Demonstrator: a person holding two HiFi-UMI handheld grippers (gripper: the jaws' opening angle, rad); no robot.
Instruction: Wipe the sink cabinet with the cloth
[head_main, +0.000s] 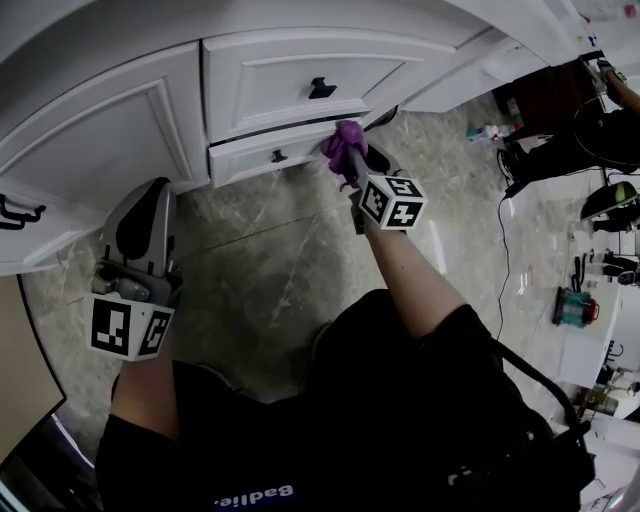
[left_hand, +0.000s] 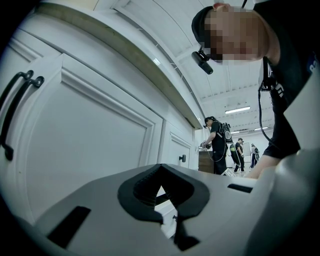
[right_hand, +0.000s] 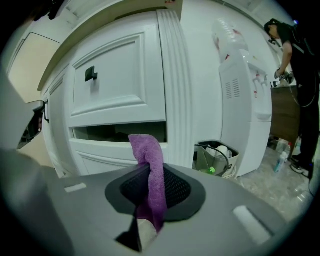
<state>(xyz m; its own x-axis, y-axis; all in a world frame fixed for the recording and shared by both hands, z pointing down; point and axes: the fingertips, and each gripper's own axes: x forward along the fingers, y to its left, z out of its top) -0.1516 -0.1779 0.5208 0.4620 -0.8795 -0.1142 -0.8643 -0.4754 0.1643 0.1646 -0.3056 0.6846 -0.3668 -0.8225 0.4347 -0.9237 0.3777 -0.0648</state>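
Right gripper view alone shows bin (right_hand: 216, 159); right gripper (right_hand: 148, 185) clamps cloth (right_hand: 146, 150); left gripper (left_hand: 161, 192) jaws closed, empty

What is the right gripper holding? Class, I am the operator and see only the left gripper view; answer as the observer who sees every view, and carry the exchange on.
Observer: The right gripper is shut on a purple cloth.
Operator: Where is that cloth working?
Observer: In the head view it sits at the right end of the lower drawer.
Operator: Anything else nearby?
Observer: A bin stands right of the cabinet in the right gripper view.
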